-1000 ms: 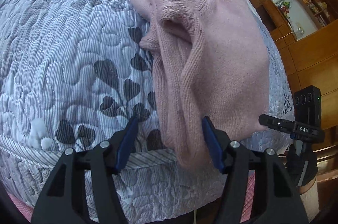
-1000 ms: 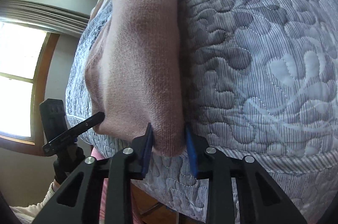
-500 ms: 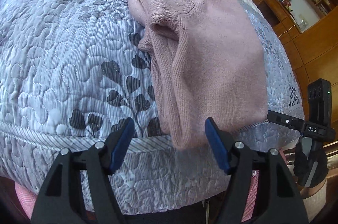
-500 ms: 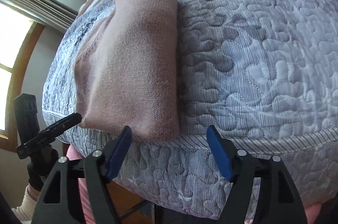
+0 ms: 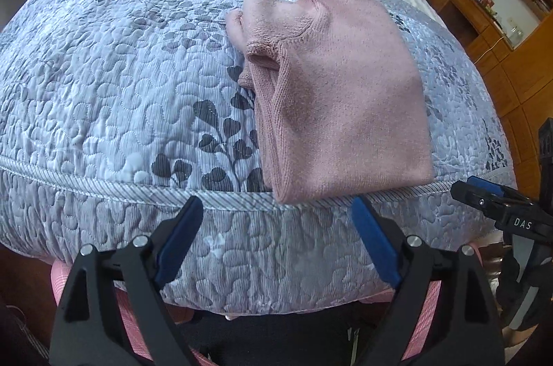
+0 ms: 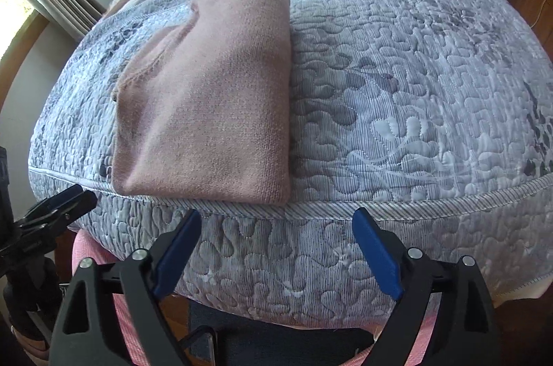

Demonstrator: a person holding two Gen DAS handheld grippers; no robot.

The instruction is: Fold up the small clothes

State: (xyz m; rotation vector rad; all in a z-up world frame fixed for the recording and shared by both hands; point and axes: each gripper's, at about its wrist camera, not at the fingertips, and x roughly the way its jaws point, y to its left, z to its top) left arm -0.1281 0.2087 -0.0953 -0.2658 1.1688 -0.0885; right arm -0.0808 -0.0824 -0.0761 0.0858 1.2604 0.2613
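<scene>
The left gripper (image 5: 276,240) hangs with fingers (image 5: 179,236) spread wide and empty, just off the bed's near edge; the right gripper (image 6: 276,248) is likewise wide and empty; the pink knit garment (image 5: 342,96) lies folded on the quilted bed (image 5: 103,89), its short end at that near edge, long axis running away from both; neither hand looks clearly nearer; bare quilt lies open on either side.

Bright daylight from the window (image 6: 17,17), sharp focus, strong fisheye edge-bending.
</scene>
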